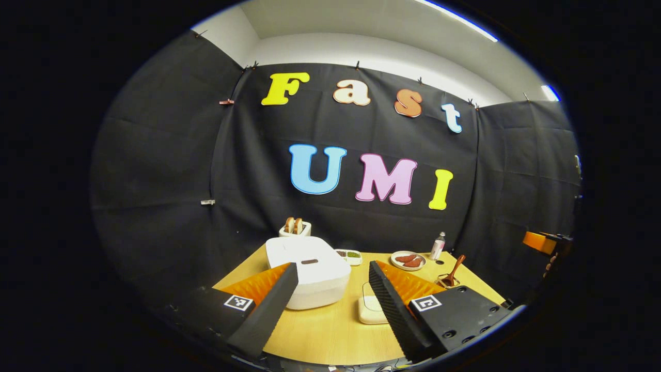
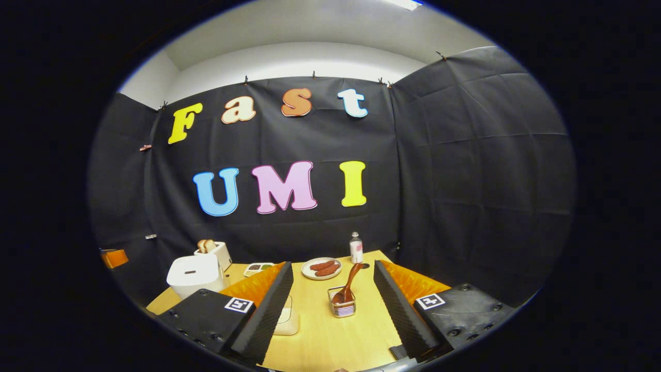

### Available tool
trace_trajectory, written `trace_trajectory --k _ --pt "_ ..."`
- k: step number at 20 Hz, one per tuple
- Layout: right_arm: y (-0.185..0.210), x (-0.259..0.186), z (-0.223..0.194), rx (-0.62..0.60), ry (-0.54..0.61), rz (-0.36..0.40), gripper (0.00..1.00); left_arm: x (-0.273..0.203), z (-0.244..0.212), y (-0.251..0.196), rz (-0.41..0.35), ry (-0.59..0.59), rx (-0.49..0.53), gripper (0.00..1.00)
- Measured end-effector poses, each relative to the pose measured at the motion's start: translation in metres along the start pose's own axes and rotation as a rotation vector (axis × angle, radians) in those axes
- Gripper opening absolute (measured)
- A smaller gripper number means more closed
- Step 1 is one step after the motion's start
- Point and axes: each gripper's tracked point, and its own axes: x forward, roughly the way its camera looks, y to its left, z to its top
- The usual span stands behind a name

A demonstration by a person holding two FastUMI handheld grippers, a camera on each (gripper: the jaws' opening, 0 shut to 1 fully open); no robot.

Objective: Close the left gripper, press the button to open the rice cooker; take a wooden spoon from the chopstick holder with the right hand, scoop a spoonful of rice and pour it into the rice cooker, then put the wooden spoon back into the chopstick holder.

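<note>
A white rice cooker (image 1: 310,274) sits on the wooden table (image 1: 330,333) with its lid down, a dark button (image 1: 310,261) on top. My left gripper (image 1: 333,266) hovers open just in front of it, nothing between the fingers. At the right, a wooden spoon (image 1: 454,268) leans in the small chopstick holder (image 1: 445,282). In the right gripper view the spoon (image 2: 350,281) and holder (image 2: 342,307) stand straight ahead between the fingers of my open right gripper (image 2: 333,266), a short way off. The rice cooker (image 2: 195,275) is at the left there.
A flat cream box (image 1: 367,310) lies beside the cooker, partly hidden by a finger. Behind stand a toaster with bread (image 1: 295,227), a divided dish (image 1: 350,256), a plate of sausages (image 1: 408,260) and a small bottle (image 1: 438,245). Black cloth walls close the table in.
</note>
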Motion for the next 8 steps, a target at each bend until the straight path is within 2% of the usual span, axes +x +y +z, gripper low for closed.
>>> trace_trajectory --k 3,8 --pt "0.017 0.001 0.003 -0.025 0.006 0.029 0.98 -0.002 -0.012 0.003 0.011 0.036 -0.003 0.95" --pt "0.038 -0.005 -0.003 -0.037 0.047 0.066 0.98 -0.009 -0.01 -0.005 -0.005 0.026 -0.034 0.95"
